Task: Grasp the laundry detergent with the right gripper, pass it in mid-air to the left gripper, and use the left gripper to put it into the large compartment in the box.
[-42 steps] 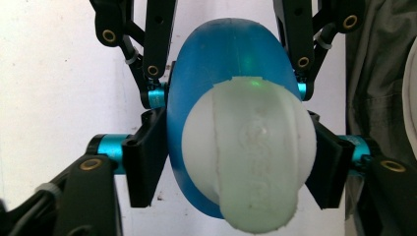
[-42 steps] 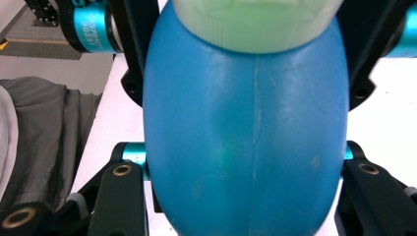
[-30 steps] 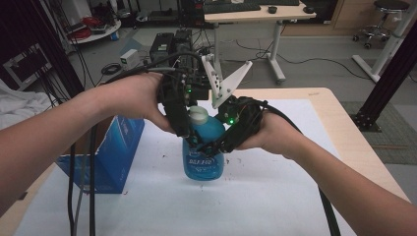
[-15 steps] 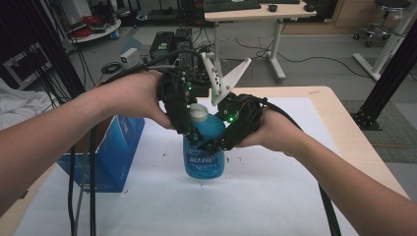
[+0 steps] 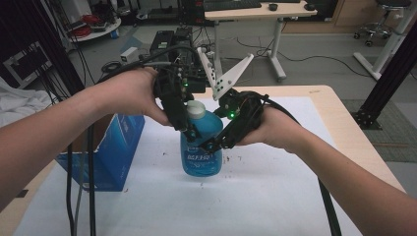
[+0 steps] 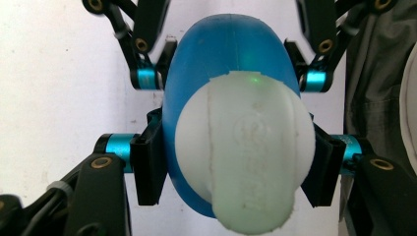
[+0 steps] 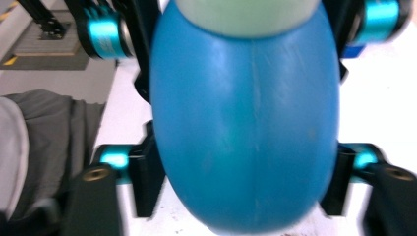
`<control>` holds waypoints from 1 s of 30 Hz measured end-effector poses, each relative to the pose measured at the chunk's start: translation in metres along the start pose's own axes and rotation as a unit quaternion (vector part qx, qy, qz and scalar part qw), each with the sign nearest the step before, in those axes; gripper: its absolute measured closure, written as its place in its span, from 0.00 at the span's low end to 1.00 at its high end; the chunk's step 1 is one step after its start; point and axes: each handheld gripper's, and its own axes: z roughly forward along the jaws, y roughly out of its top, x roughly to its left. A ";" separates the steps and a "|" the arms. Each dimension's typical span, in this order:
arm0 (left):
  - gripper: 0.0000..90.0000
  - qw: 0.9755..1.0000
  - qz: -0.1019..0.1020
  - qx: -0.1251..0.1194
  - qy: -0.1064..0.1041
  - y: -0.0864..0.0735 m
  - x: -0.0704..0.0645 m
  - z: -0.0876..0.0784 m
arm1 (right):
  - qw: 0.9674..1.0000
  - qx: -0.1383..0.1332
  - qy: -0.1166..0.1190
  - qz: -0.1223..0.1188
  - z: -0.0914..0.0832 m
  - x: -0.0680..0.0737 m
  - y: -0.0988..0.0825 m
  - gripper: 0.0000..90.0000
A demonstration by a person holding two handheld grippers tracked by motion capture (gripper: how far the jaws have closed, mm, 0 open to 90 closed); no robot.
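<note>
A blue bottle (image 5: 201,150) with a white cap (image 5: 195,109) stands upright on the white sheet (image 5: 275,196) in mid-table. My left gripper (image 5: 189,129) comes down from the left and is shut on the bottle's shoulder. In the left gripper view its pads (image 6: 147,164) press both sides of the bottle (image 6: 226,49) below the cap (image 6: 246,147). My right gripper (image 5: 212,144) reaches in from the right, lower on the body. Its jaws have just been opening. In the blurred right gripper view the bottle (image 7: 246,123) sits between the right gripper (image 7: 241,182) pads, which stand close beside it.
An open blue carton (image 5: 105,157) stands at the left of the sheet. Black cables (image 5: 91,187) trail from both hands toward the near edge. The wooden table edge (image 5: 351,128) runs along the right. Beyond the table are a desk (image 5: 246,12) and floor clutter.
The right gripper's jaws stand a little looser around the bottle than before. Both hands and the bottle have kept their places.
</note>
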 end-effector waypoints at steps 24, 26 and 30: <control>0.43 0.984 -0.155 -0.046 0.080 -0.050 0.006 -0.117 | 0.986 0.075 -0.112 0.101 -0.094 -0.014 -0.046 0.15; 0.43 0.981 -0.166 -0.052 0.086 -0.059 0.005 -0.126 | 0.984 0.080 -0.117 0.107 -0.102 -0.015 -0.052 0.15; 0.43 0.974 -0.196 -0.064 0.090 -0.078 0.002 -0.143 | 0.981 0.086 -0.128 0.119 -0.116 -0.014 -0.062 0.15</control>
